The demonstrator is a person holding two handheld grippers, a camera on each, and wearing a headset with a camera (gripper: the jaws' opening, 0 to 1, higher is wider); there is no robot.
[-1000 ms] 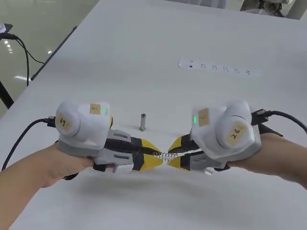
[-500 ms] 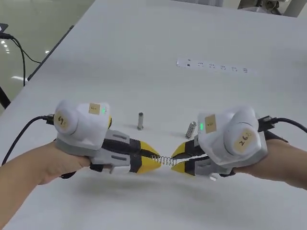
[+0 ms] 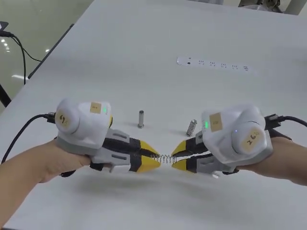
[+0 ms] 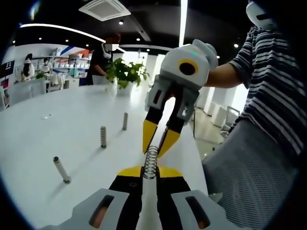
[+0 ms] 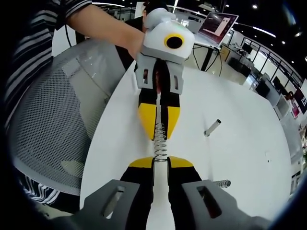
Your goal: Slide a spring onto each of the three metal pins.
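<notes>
A short coil spring (image 3: 164, 157) hangs level above the white table (image 3: 120, 57), stretched between my two grippers. My left gripper (image 3: 154, 158) is shut on its left end and my right gripper (image 3: 176, 156) is shut on its right end. The left gripper view looks along the spring (image 4: 151, 163) from my left gripper (image 4: 149, 173) to my right gripper (image 4: 156, 146). A bare metal pin (image 3: 141, 119) stands upright behind the spring. A second pin (image 3: 192, 127) wears a spring. A third pin (image 4: 124, 120) stands farther off.
A white power strip (image 3: 213, 65) lies at the far side of the table. A black cable (image 3: 19, 139) trails off the left gripper. A grey mesh chair (image 5: 48, 124) stands at the table's near edge, beside the person's striped sleeve (image 4: 268, 62).
My right gripper has shifted a little to the right, uncovering the pin that wears a spring. The spring stays gripped at both ends and the left gripper has hardly moved.
</notes>
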